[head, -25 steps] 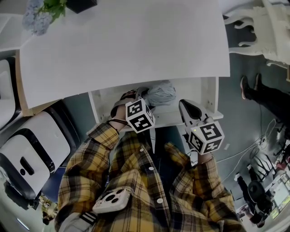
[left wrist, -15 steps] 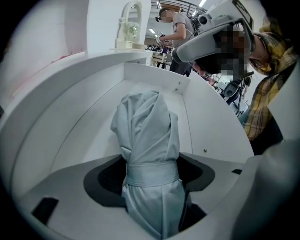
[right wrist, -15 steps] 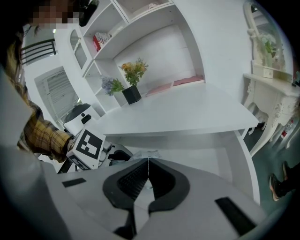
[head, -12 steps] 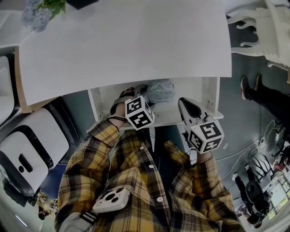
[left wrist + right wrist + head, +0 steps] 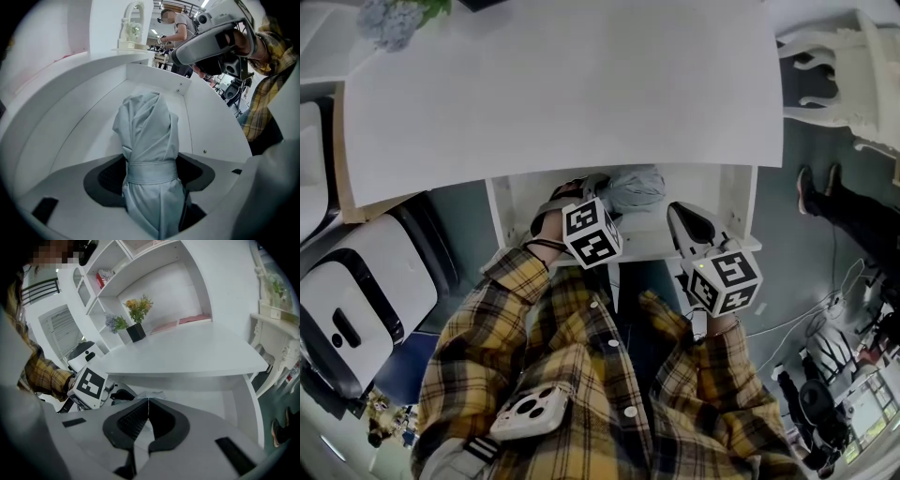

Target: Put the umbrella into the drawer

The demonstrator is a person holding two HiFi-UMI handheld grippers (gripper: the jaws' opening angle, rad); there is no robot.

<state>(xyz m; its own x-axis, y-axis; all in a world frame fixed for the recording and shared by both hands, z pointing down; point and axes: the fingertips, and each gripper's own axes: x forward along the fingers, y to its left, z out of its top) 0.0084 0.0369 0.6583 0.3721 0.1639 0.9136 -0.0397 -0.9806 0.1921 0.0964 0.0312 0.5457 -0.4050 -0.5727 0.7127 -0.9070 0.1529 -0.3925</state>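
A folded pale grey-blue umbrella (image 5: 149, 140), wrapped by its strap, sticks out over the white floor of the open drawer (image 5: 84, 126). My left gripper (image 5: 150, 180) is shut on the umbrella at the strap. In the head view the umbrella (image 5: 636, 190) lies inside the drawer (image 5: 733, 199) under the white desk top (image 5: 562, 84), with the left gripper (image 5: 577, 199) at its near end. My right gripper (image 5: 682, 217) hovers over the drawer's front edge at the right, shut and holding nothing; its jaws (image 5: 148, 409) meet tip to tip.
A white chair (image 5: 848, 70) stands at the right of the desk. A white machine (image 5: 356, 300) sits on the floor at the left. Flower pots (image 5: 136, 319) stand at the desk's back. Another person (image 5: 176, 33) stands far off.
The left gripper and the umbrella have shifted slightly further into the drawer. The right gripper has barely moved.
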